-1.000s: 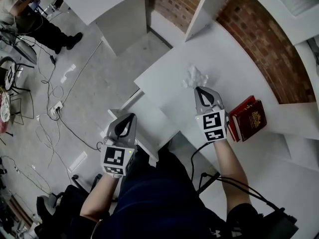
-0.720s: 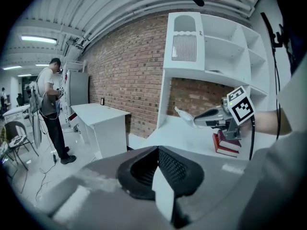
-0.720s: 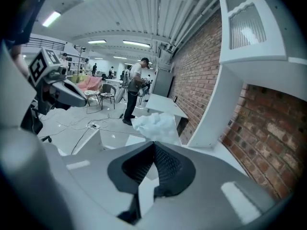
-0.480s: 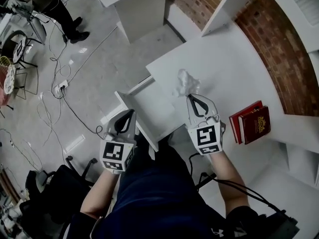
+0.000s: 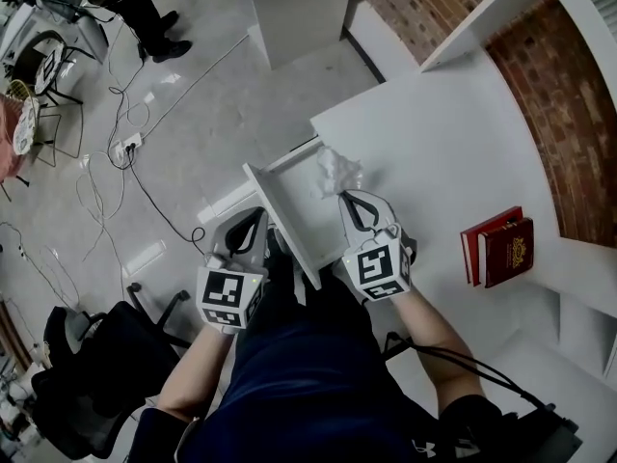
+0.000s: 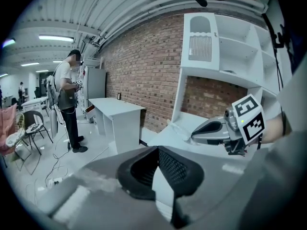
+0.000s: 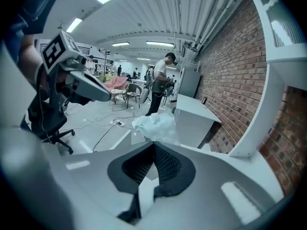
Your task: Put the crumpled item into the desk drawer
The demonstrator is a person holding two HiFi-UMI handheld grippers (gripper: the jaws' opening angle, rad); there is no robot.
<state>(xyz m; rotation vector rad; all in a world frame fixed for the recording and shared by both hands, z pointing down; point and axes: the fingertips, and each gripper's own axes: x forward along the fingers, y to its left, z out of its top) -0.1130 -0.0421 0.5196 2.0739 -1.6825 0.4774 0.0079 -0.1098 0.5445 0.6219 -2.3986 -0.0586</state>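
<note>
Crumpled white paper wad held over open white desk drawer.
Head view: pinched at right gripper tip, above drawer's far end. Left gripper view: left gripper clenched, empty. Right gripper view: jaws clamped on wad; next, likely lowering and release.

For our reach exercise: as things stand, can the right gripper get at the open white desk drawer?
Probably yes. The right gripper, shut on the crumpled white paper, hangs right at the open white desk drawer, with nothing between them.
</note>
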